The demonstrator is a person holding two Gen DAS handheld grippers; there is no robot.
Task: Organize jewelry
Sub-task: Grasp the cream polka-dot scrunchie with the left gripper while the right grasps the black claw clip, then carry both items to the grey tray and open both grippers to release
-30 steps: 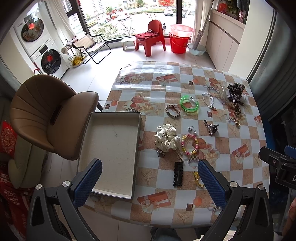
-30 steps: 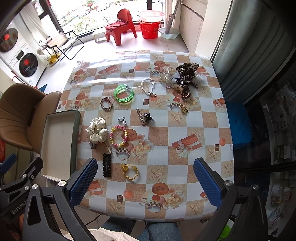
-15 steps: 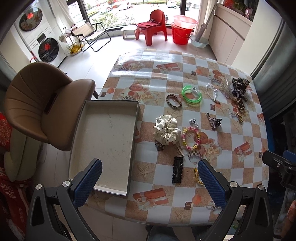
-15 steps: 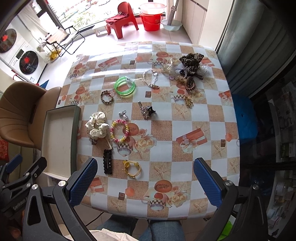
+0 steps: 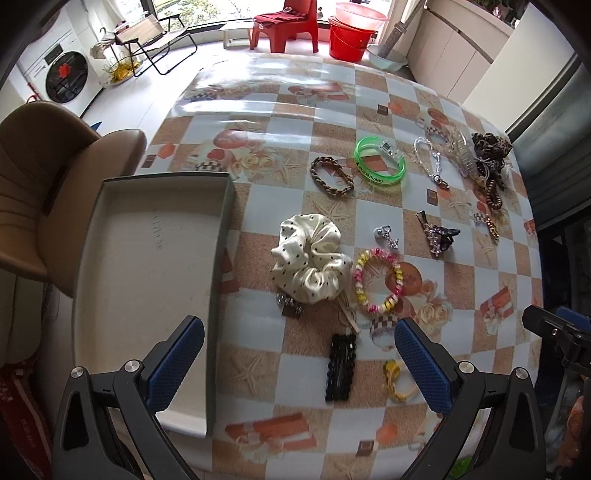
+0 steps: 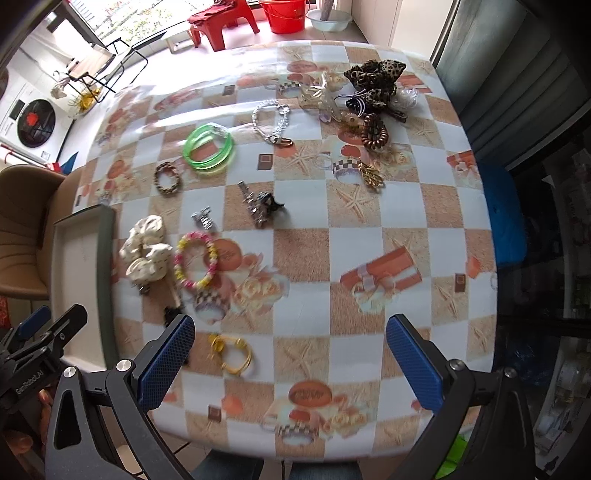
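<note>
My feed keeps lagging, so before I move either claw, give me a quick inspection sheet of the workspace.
Surface: table with checkered printed cloth.
Job's things: tray empty at left edge; polka-dot scrunchie, pink-yellow bracelet, black hair clip, green bangles, braided bracelet, silver chain, leopard scrunchie pile at far right.
Clutter: nothing seen.
Grippers: left claw open, empty; right claw open, empty.
Cables: nothing seen.
Surroundings: brown chair, red chair, red bucket, washing machine.
</note>
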